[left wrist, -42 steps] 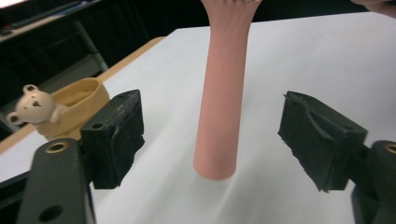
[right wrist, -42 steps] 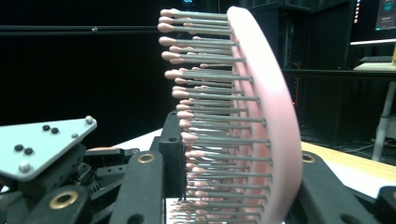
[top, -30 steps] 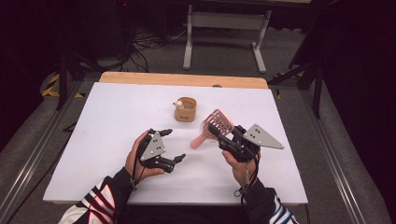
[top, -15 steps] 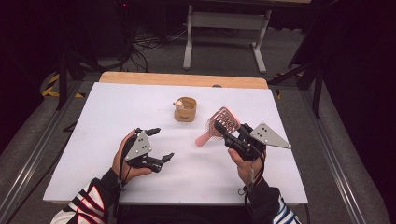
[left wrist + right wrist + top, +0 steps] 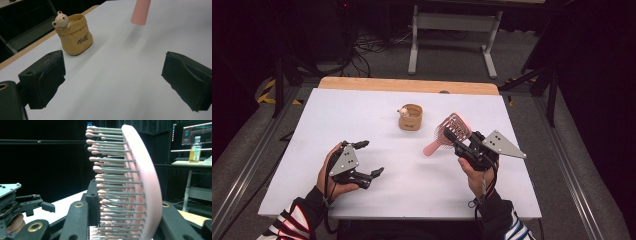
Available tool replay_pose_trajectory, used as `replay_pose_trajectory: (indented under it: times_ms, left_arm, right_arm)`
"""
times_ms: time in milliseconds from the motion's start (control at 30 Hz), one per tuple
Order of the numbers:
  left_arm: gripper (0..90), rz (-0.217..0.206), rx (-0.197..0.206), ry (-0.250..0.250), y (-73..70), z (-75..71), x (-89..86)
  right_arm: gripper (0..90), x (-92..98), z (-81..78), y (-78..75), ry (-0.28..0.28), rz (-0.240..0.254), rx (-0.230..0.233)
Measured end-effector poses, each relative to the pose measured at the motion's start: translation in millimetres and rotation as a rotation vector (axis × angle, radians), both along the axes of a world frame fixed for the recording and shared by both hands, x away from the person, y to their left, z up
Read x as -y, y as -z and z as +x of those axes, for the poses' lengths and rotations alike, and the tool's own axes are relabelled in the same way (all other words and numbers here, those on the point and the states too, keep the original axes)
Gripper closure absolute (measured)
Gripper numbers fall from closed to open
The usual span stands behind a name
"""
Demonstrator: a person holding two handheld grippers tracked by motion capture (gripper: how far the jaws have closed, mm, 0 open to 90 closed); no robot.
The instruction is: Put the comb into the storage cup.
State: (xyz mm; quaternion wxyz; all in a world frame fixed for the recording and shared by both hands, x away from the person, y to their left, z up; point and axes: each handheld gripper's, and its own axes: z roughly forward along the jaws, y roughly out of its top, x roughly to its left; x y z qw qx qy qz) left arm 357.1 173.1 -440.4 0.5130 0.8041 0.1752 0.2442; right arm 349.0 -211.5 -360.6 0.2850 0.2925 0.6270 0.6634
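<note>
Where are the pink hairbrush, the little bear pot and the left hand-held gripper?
pink hairbrush (image 5: 454, 129), high view, on the bristle head.
bear pot (image 5: 76, 37), left gripper view, on its yellow front wall.
left hand-held gripper (image 5: 371, 159), high view, midway between its fingertips.

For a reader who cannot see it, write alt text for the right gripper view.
A pink hairbrush stands upright, clamped between the right gripper's black jaws, its grey pink-tipped bristles pointing left. The left gripper shows lower left over the white table; the background is dark.
</note>
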Motion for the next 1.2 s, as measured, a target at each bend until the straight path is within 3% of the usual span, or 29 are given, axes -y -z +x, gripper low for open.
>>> replay_pose_trajectory:
  times_ms: [300, 667, 1033, 1200]
  left_arm:
    - [6.4, 0.025, 0.006, -0.042, 7.2, -7.8, -15.4]
    - [6.7, 0.023, -0.013, -0.076, 15.0, -21.1, -33.4]
    - [6.8, 0.004, -0.027, -0.105, 18.6, -28.9, -49.6]
    - [6.6, -0.001, -0.028, -0.109, 19.2, -31.2, -53.6]
  right_arm:
    - [63.5, 1.9, 1.5, -1.9, 0.008, 0.006, 0.004]
    - [63.5, 4.7, 7.5, -9.6, 0.018, 0.022, 0.025]
    - [63.6, 6.1, 22.2, -30.2, 0.05, 0.068, 0.071]
    - [63.6, -0.1, 32.9, -38.1, 0.067, 0.066, 0.084]
